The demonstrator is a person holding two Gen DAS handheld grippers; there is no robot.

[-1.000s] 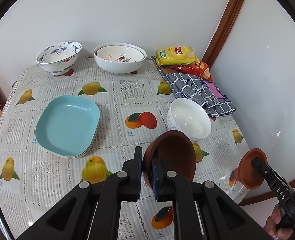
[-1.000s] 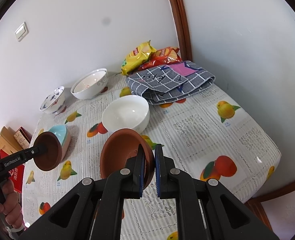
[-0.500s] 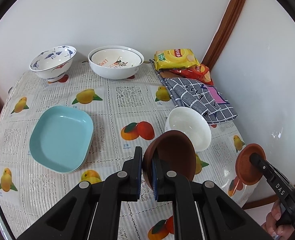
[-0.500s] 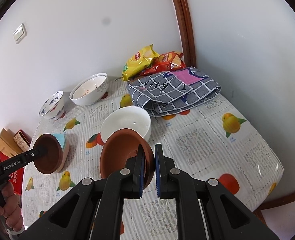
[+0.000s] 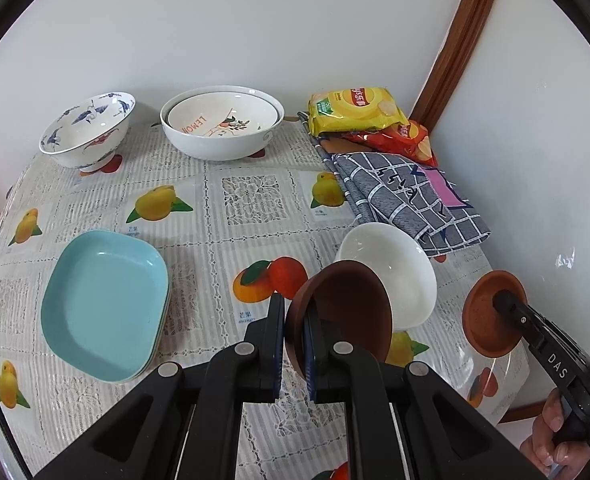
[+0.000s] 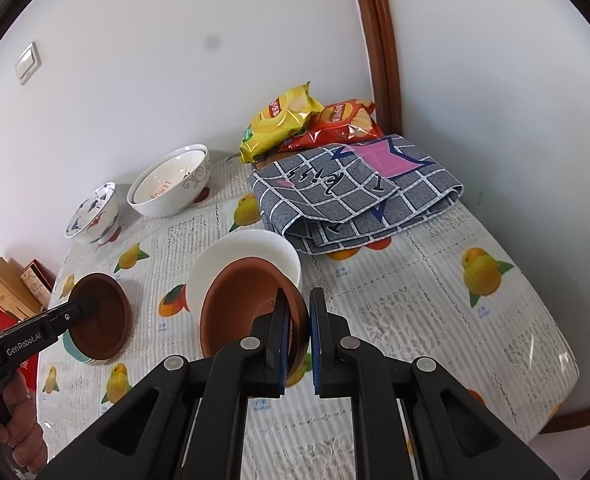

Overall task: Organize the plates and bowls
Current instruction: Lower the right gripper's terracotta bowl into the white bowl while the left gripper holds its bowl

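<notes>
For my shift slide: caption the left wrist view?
Left gripper clamps a brown bowl above the fruit-print tablecloth.

Carried both clamped brown bowls, the dark one (image 5: 341, 312) and the terracotta one (image 6: 251, 308), further in over the table (image 5: 255, 200) to overlap the white bowl (image 5: 395, 264).

The right gripper (image 6: 297, 336) pinches the rim of a brown bowl (image 6: 247, 312), held tilted just ahead of its fingers over the white bowl (image 6: 251, 252). Far to its left, the left gripper (image 6: 89, 306) clamps a second brown bowl (image 6: 103, 320) above the blue plates (image 6: 75, 350). A checked cloth (image 6: 355, 196) lies ahead and right.
</notes>
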